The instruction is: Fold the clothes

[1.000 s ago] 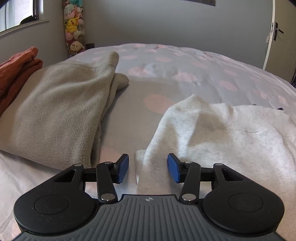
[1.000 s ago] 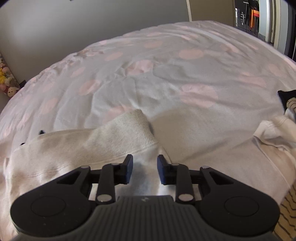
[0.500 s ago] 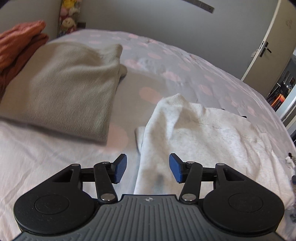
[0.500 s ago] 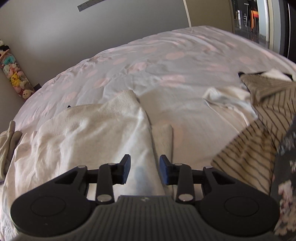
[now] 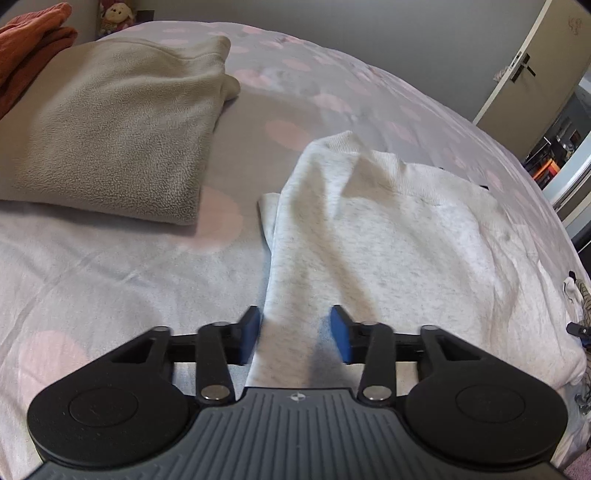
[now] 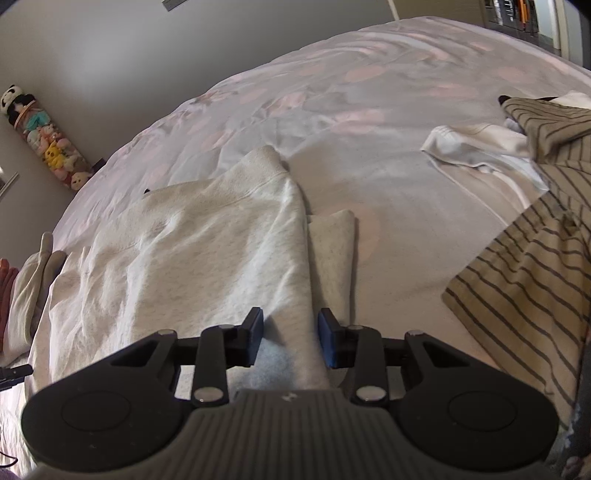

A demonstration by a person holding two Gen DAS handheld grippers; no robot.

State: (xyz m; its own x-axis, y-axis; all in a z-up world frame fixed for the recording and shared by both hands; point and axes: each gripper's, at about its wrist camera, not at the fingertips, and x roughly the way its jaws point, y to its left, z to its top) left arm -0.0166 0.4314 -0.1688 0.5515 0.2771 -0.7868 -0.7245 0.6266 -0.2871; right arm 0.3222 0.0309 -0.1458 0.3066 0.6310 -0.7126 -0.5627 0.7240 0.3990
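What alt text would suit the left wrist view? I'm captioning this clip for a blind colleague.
The left gripper is closing its blue pads around the near edge of a pale grey sweatshirt spread on a pink-spotted bed. A folded beige fleece lies to the left, with an orange garment behind it.

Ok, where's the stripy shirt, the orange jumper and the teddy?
Stripy shirt (image 6: 528, 280), right wrist view, on its striped front.
Orange jumper (image 5: 33, 40), left wrist view, on its folded top.
Teddy (image 5: 116, 14), left wrist view, on its face.
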